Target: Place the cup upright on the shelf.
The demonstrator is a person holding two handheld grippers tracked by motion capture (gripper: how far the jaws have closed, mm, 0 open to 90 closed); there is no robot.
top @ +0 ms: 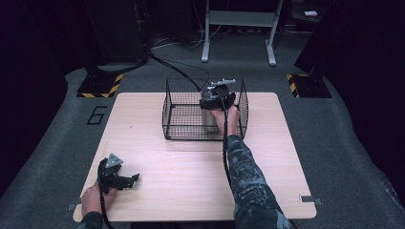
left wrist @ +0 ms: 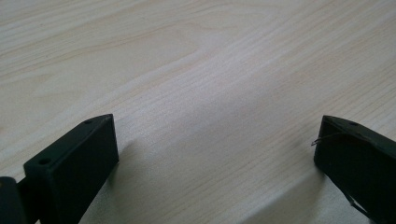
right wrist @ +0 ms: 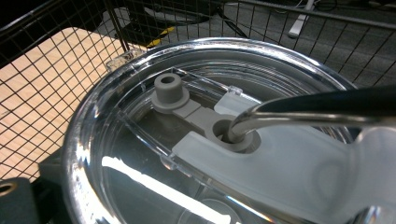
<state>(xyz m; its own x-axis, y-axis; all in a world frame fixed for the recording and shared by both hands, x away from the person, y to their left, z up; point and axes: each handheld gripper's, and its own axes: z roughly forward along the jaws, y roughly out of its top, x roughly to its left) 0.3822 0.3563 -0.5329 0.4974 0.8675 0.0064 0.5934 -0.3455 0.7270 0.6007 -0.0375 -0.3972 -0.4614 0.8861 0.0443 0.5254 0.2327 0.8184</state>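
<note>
Tumbler stands inside the wire basket at the surface's far side; the right gripper is above it, its fingers' spread impossible to tell; it could snag the metal straw and tip the tumbler; left gripper fingers apart, idle

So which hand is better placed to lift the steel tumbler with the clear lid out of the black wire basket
Right. The right gripper is already at the steel tumbler with the clear lid, inside the black wire basket. The left gripper rests open on the pale wooden table, far from it.
</note>
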